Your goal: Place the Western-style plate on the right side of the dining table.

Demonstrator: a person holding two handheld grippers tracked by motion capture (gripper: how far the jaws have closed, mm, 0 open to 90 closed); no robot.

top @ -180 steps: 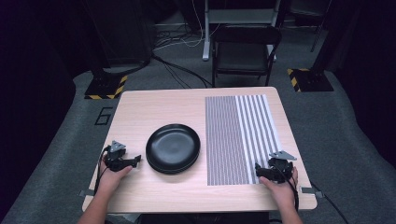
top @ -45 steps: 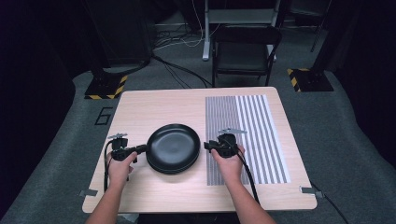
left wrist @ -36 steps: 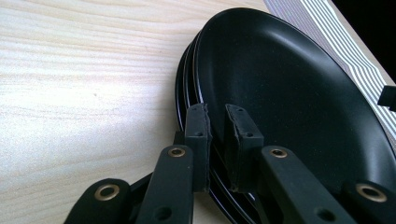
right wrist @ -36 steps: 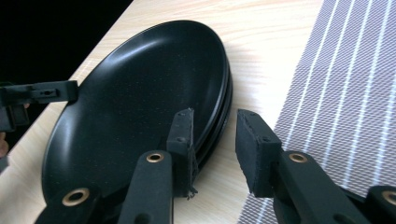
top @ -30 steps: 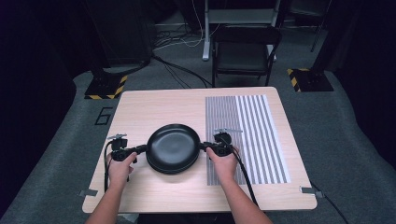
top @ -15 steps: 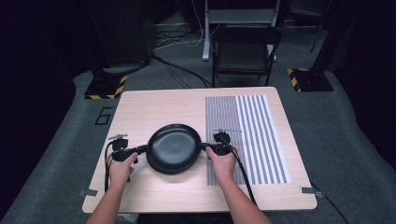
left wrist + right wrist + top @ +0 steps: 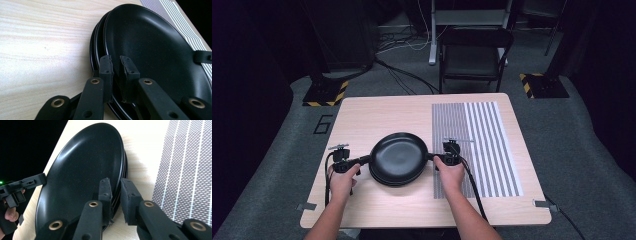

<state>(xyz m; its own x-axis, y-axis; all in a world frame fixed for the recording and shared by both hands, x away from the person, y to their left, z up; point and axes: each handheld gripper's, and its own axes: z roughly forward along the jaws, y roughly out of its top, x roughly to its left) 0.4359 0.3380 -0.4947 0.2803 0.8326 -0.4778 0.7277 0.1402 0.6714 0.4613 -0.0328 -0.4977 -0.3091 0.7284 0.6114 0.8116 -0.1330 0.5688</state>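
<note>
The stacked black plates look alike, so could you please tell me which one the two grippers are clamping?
The top plate: the left gripper and right gripper pinch its rim from opposite sides, while the plates beneath lie ungripped on the table.

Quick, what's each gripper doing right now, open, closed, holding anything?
Left gripper: closed on the left rim of the top black plate.
Right gripper: jaws just closed, clamped on the same plate's right rim.

Striped mat (image 7: 484,145) on wooden table (image 7: 377,112); black chair (image 7: 474,55) beyond.
</note>
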